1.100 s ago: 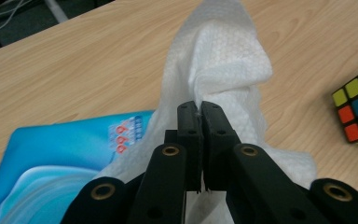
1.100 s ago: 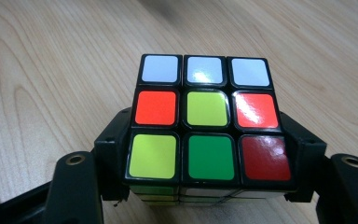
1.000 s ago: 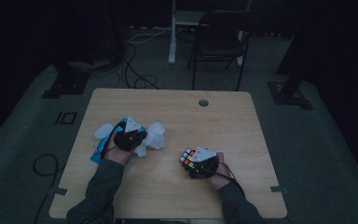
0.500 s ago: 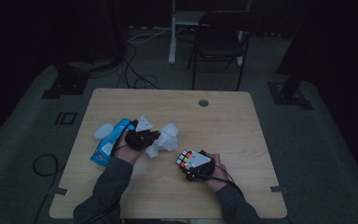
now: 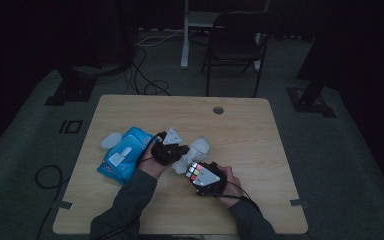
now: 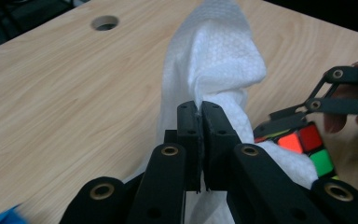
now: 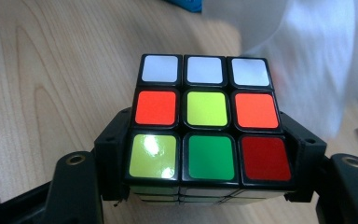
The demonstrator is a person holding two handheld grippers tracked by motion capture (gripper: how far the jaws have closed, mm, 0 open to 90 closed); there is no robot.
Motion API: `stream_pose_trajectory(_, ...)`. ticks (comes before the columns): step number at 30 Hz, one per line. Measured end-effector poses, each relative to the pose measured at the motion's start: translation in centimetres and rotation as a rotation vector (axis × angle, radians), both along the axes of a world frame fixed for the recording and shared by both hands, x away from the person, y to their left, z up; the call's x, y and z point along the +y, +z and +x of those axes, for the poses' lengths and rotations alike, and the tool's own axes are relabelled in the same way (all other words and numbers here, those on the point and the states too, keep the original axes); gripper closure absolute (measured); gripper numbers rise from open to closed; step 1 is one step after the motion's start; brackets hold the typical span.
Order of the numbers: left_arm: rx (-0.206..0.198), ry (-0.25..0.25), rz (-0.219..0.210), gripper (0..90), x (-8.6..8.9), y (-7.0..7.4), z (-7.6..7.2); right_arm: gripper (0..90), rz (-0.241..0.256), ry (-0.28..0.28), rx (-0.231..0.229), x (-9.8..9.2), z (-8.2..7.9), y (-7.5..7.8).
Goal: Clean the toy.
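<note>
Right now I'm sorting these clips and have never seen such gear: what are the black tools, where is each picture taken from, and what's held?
A person sits at a wooden table and holds a black two-jaw hand tool in each hand. One picture looks down from above; the other two come from cameras riding on the tools, looking along their jaws. The left gripper is shut on a white paper wipe. The right gripper clamps a colour puzzle cube by its sides. The wipe hangs right beside the cube. A blue pack of wipes lies at the left.
</note>
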State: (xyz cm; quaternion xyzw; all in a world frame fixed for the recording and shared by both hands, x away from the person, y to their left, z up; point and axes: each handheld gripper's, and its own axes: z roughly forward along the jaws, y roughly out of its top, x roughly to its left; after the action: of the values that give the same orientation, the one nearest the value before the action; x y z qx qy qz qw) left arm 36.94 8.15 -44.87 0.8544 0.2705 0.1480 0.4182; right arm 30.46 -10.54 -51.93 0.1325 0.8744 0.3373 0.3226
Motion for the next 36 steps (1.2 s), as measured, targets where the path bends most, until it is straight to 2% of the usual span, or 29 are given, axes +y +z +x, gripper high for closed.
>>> stream_pose_trajectory(4, 0.009, -0.031, -0.003, 87.9, -1.3, -0.2, 0.0, 33.8, -0.028, 0.0, -0.066, 0.5, -0.6, 0.1)
stream_pose_trajectory(8, 0.027, -0.063, 0.01, 87.8, -2.4, -0.6, 0.1, 33.8, -0.089, -0.007, -0.154, 1.0, -1.2, 0.0)
stream_pose_trajectory(10, 0.032, -0.07, 0.016, 87.9, -2.6, -0.8, 0.1, 33.8, -0.092, -0.004, -0.161, 1.1, -1.3, 0.0)
stream_pose_trajectory(12, 0.04, -0.082, 0.029, 87.8, -3.0, -1.0, 0.2, 33.8, -0.11, -0.002, -0.191, 1.3, -1.5, -0.1)
stream_pose_trajectory(18, 0.064, -0.093, 0.049, 87.8, -3.2, -1.5, 0.8, 33.8, -0.115, 0.006, -0.211, 1.5, -1.8, 0.0)
stream_pose_trajectory(27, 0.102, -0.084, 0.058, 87.9, -3.0, -2.6, 1.7, 33.8, -0.12, 0.028, -0.234, 1.8, -2.3, 0.1)
stream_pose_trajectory(32, 0.105, -0.09, 0.066, 87.9, -3.2, -2.5, 1.6, 33.8, -0.134, 0.033, -0.247, 1.9, -2.4, 0.1)
stream_pose_trajectory(36, 0.105, -0.105, 0.057, 87.9, -3.5, -2.2, 1.3, 33.8, -0.137, 0.031, -0.249, 1.9, -2.5, 0.0)
